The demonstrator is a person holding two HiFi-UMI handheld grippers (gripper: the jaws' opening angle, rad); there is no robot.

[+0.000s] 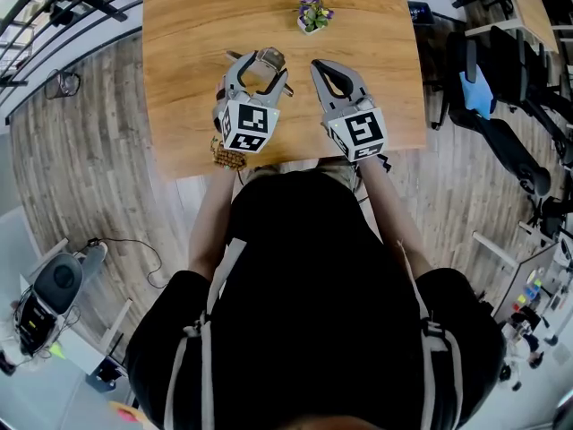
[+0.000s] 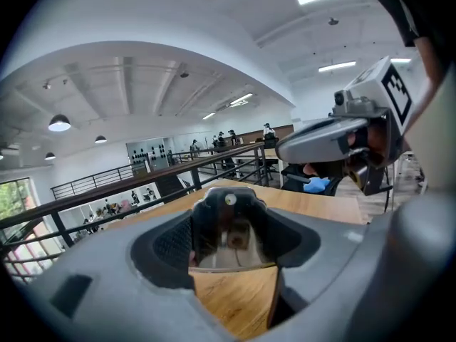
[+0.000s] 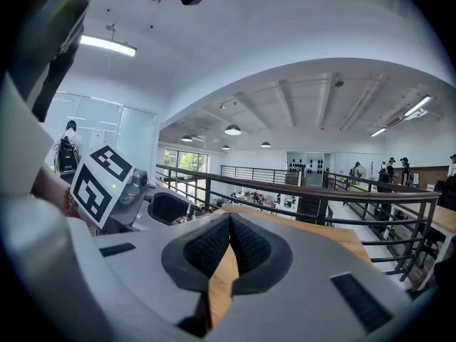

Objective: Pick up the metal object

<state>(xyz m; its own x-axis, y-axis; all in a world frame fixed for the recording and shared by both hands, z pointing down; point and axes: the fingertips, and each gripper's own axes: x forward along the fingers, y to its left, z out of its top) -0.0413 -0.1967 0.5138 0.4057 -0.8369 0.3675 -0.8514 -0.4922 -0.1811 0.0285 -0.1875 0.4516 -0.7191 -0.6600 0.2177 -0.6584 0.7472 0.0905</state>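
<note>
Pale wooden tabletop point(image 1: 179, 25) stands on a railed mezzanine with plank flooring. At eleven o'clock the grey left gripper point(image 1: 260, 68) clamps the shiny rounded metal object point(image 2: 226, 228) between widely spread pads, apparently above the wood. The slick metal could twist or slip out, I judge. At one o'clock the grey right gripper point(image 1: 329, 68) is pinched closed, empty. A small potted plant point(image 1: 313, 13) sits at twelve.

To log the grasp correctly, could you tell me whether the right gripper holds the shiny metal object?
No, the right gripper is shut on nothing; the shiny metal object sits clamped in the left gripper.
</note>
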